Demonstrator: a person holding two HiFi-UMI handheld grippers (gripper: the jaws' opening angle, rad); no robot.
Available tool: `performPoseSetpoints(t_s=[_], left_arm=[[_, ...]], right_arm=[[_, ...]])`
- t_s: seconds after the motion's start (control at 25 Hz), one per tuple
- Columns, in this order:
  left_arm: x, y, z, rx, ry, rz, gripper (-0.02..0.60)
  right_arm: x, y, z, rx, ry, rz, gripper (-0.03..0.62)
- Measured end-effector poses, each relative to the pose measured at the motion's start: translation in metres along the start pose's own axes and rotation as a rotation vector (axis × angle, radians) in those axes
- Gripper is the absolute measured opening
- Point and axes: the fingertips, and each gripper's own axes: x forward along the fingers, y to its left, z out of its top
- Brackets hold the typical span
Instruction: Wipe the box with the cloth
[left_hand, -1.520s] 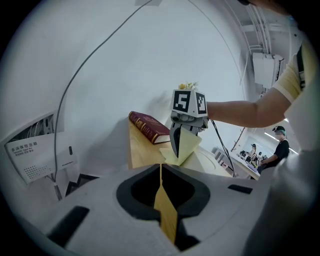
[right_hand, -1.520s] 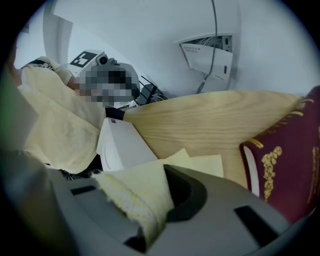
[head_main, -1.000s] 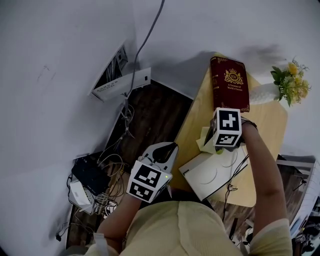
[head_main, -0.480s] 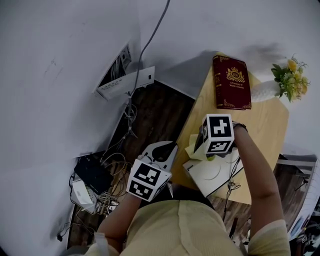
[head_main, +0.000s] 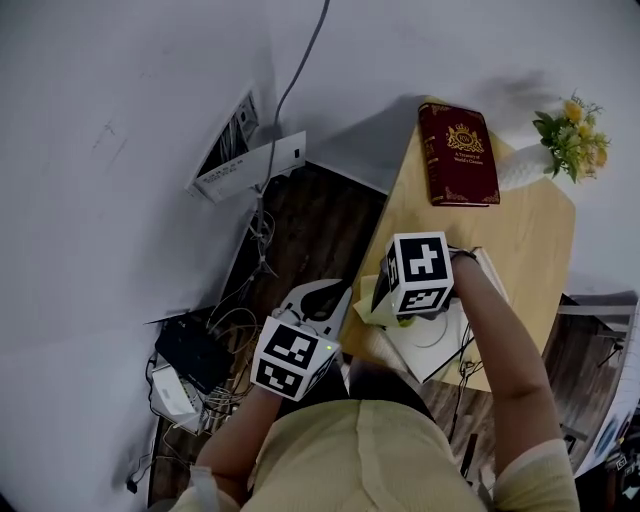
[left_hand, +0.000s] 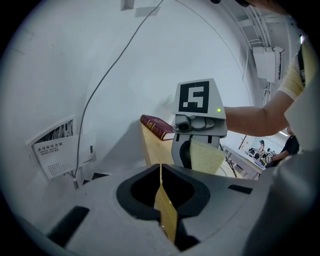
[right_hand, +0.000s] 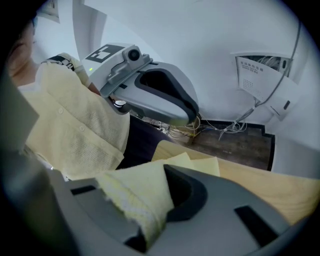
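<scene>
1. A wooden table stands against a white wall, with a red book and flowers well beyond your fingers.
2. Your right gripper has its fingers clamped on the yellow cloth; the white box lies directly beneath them.
3. Your left gripper hangs off the table, fingers closed together on nothing.
4. You seem to be mid-wipe at the box's edge. Next, press the cloth flat and sweep across the lid; the light box may slide, so consider steadying it.

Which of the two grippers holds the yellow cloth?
The right gripper: its jaws pinch the cloth, while the left gripper is shut on nothing.
</scene>
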Motion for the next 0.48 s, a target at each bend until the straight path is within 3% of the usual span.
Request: performPoseSetpoints(t_s=[0.28, 0.48], left_arm=[[-0.004, 0.001, -0.003, 0.023, 0.015, -0.015, 0.026], [-0.003, 0.0, 0.004, 0.051, 0.005, -0.025, 0.026]], right_arm=[[0.005, 0.004, 0.015, -0.02, -0.058, -0.052, 0.031], [-0.006, 0.0, 0.026, -0.032, -0.167, -0.175, 0.031]])
